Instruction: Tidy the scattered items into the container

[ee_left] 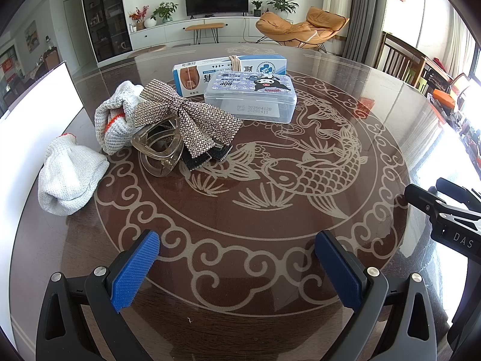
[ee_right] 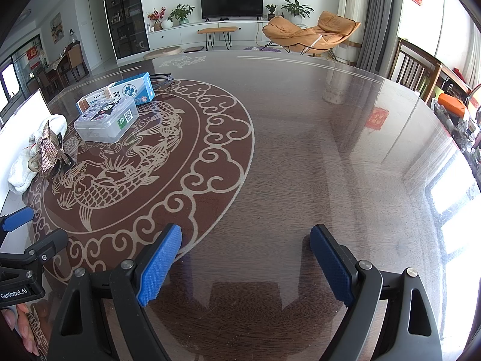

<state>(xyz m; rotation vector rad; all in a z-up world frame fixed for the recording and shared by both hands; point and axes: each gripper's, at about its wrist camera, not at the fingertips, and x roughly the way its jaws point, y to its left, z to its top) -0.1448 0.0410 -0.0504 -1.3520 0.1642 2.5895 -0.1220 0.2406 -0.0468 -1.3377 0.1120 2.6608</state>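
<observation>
Before you, the rhinestone bow clip (ee_left: 186, 117) leans on the white knit gloves (ee_left: 114, 120); behind it sits the clear lidded box (ee_left: 251, 99), then the blue-white carton (ee_left: 228, 70).

Left tool (ee_left: 237, 266) and right tool (ee_right: 246, 263), both agape.

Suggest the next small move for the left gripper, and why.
Probably ease the left gripper forward-left toward the rhinestone bow clip: both grippers are open and empty, and the clip lies nearer it than the right gripper.
</observation>
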